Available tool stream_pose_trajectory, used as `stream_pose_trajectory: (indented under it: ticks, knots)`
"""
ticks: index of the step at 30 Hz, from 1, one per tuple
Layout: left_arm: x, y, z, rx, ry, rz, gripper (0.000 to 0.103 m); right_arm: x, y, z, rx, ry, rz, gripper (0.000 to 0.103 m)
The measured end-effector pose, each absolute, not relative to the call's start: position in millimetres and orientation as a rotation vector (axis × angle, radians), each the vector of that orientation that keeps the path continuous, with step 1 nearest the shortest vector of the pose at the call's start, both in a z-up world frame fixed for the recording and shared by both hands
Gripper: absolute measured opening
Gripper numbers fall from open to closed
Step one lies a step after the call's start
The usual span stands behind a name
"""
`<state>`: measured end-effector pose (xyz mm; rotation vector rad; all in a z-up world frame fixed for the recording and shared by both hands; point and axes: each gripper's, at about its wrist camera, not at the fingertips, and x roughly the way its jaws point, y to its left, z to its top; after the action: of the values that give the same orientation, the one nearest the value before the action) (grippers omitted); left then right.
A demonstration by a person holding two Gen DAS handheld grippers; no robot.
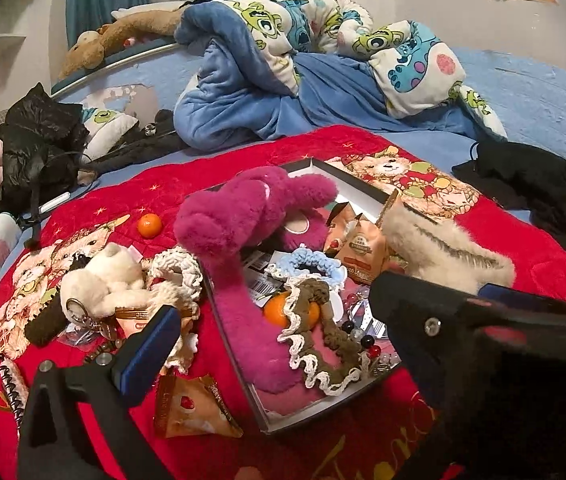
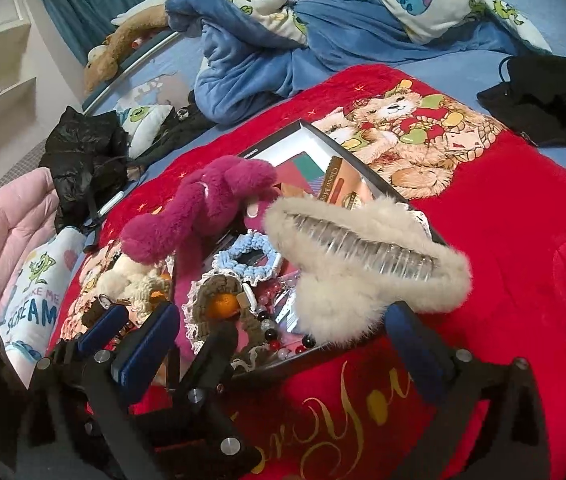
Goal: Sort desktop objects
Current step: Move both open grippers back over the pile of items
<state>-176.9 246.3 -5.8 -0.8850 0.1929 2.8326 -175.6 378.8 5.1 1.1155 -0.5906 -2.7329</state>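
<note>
A shallow black box (image 1: 325,409) (image 2: 367,168) lies on a red bear-print blanket (image 1: 187,178) (image 2: 523,216). It holds a magenta plush (image 1: 239,216) (image 2: 203,204), scrunchies, an orange (image 1: 277,312), beads and snack packets. My right gripper (image 2: 283,344) is open, its fingers on either side of a cream furry hair claw (image 2: 367,264) (image 1: 443,248) that rests over the box's near right edge. My left gripper (image 1: 275,312) is open over the box's left edge, empty.
Left of the box lie a white plush keychain (image 1: 103,276), a cream scrunchie (image 1: 175,272), a small orange (image 1: 149,225) and snack packets (image 1: 191,408). A blue monster-print quilt (image 1: 323,64) is bunched behind. Black clothes (image 1: 523,188) and a black bag (image 1: 39,136) flank the blanket.
</note>
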Motion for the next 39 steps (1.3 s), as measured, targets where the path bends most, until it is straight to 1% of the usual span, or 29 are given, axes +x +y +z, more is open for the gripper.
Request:
stream_pose_trajectory:
  ticks: [12,19,23,27,32,39]
  knots:
    - [-172.3,239.9,0.8,-0.872,0.173,2.851,0.103,-172.1,383.5,12.8,1.073,-0.651,-2.723,0.103]
    - [-164.0,223.9,11.6,-0.86,0.126,2.868,0.103,-164.0,371.9,24.1,1.043,-0.65,-2.72,0.103]
    - [-156.6,207.0,18.7,-0.856,0.159,2.902,0.103,-156.6,361.7,33.9,1.024,-0.61,-2.727,0.103]
    - [-149.6,179.3,26.6,-0.851,0.179,2.953,0.103,-144.6,351.0,44.8,0.976,-0.586,-2.732,0.103]
    - [-141.9,124.5,39.8,-0.851,0.143,3.026,0.103,-141.5,334.8,48.4,0.948,-0.585,-2.711,0.103]
    - [-134.8,34.3,47.7,-0.9,-0.02,3.137,0.103,-153.2,292.1,47.8,0.924,-0.578,-2.631,0.103]
